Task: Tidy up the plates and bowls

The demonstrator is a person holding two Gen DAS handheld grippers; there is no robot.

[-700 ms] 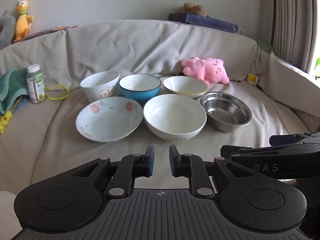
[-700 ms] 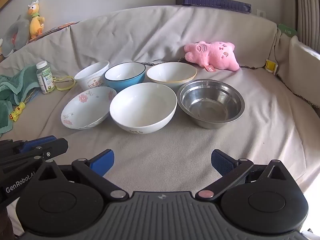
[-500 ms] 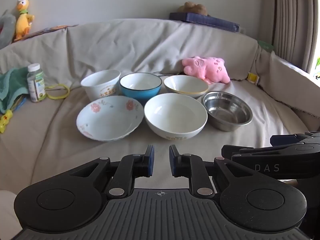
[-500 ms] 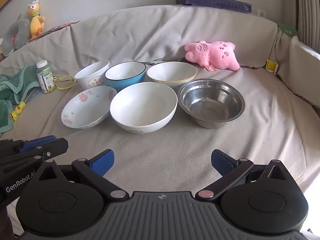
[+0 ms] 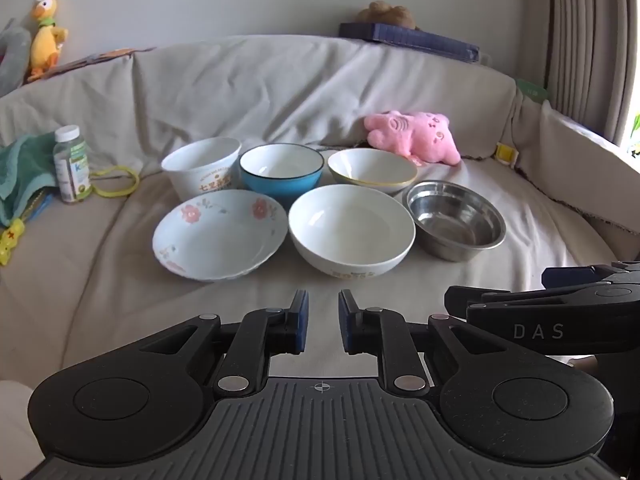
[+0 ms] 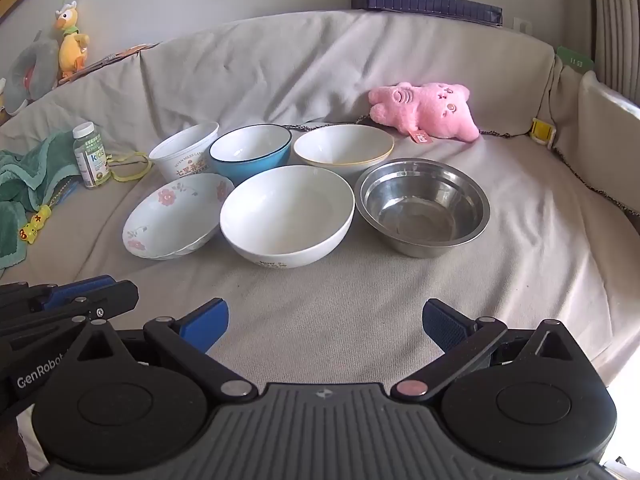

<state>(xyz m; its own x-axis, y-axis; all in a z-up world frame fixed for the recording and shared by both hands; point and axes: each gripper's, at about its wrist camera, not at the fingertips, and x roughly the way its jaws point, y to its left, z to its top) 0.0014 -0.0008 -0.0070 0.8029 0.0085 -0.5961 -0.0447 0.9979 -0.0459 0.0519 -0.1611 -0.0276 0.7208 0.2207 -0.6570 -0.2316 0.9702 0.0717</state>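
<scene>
While the six dishes are sitting in two rows on the beige cloth-covered couch (image 6: 400, 300), nothing is touching them. In the far row, from the left, a tall white bowl with red lettering (image 5: 201, 168) is standing just beside a blue bowl with a white inside and dark rim (image 5: 281, 172), and a shallow cream bowl with a yellow rim line (image 5: 372, 170) is lying to the right of that. In the near row, a wide floral dish with pink flowers (image 5: 220, 234) is sitting at the left, its rim just beside a large plain white bowl (image 5: 351, 230) in the middle, and a shiny steel bowl (image 5: 456, 224) is resting at the right. All are standing upright and empty. Further left, a small white-capped bottle (image 6: 91, 155) is standing beside a green cloth (image 6: 24, 184), and a pink plush toy (image 6: 426, 112) is lying behind the dishes on the right. The left gripper (image 5: 323, 322) is hovering near the viewer, short of the near row, its blue-padded jaws drawn almost together with only a narrow gap and nothing between them. The right gripper (image 6: 325, 322) is hanging just beside it, to the right, its jaws spread wide apart over bare cloth, gripping nothing and well short of the large white bowl.
</scene>
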